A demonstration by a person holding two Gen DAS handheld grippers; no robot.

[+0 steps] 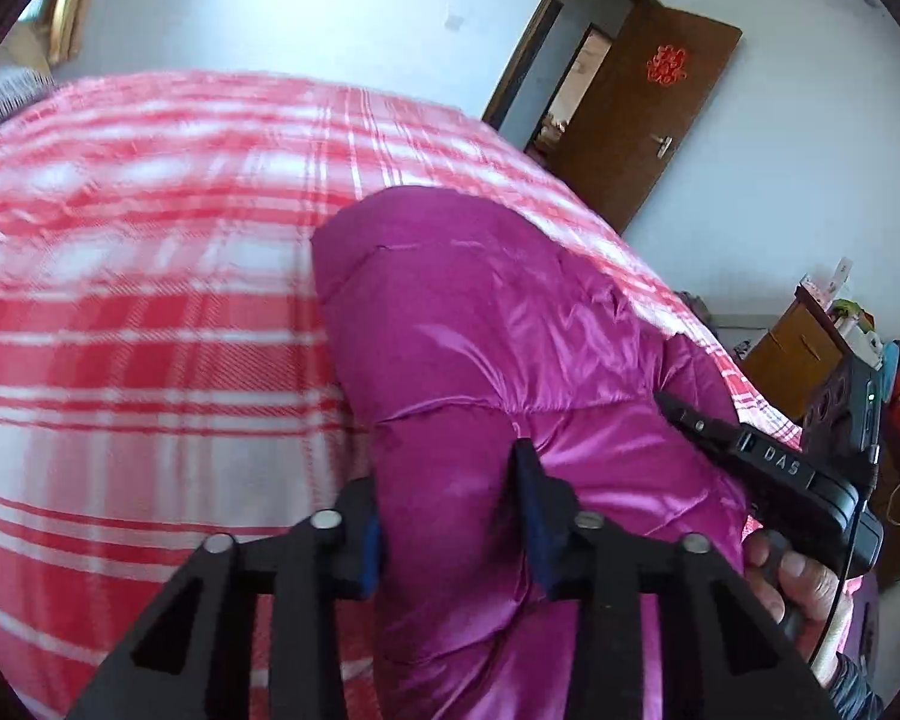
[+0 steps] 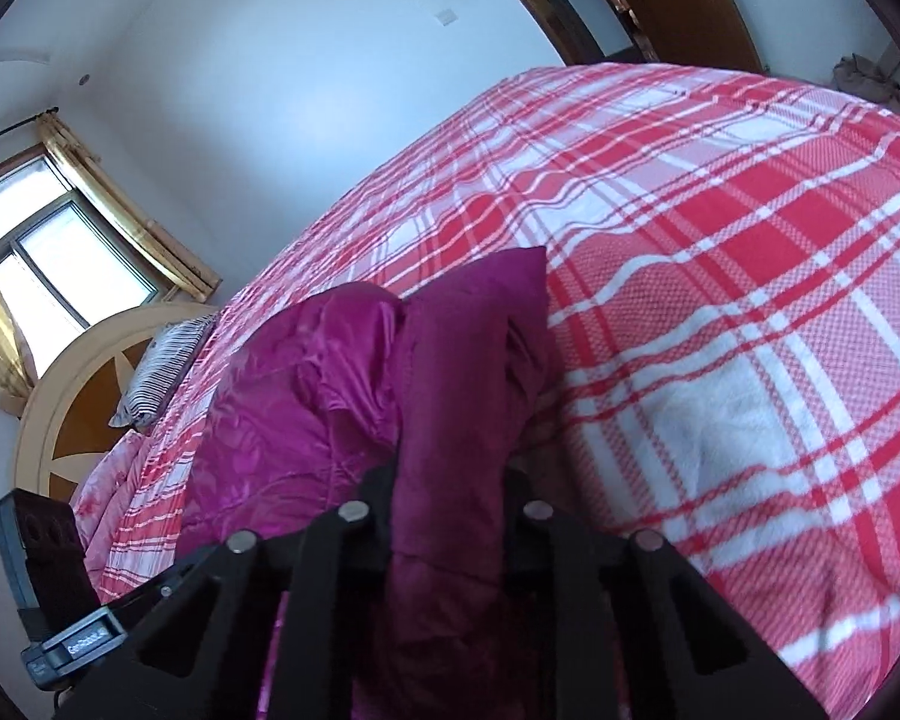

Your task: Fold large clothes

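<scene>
I see a white-walled bedroom, its wide bed spread with a red-and-white plaid blanket [image 2: 720,300] that serves as my folding surface. On it, near the edge closest to me, lies the shiny magenta quilted jacket [image 1: 480,330], bunched into a long puffy mound. My left gripper [image 1: 453,525] has its jaws closed down on a thick fold of that jacket, fabric filling the gap between the blue pads. My right gripper [image 2: 450,498] pinches a darker, narrower fold. I judge both grips are there so one layer can be carried over the rest. A striped pillow [image 2: 162,372] rests by the headboard
</scene>
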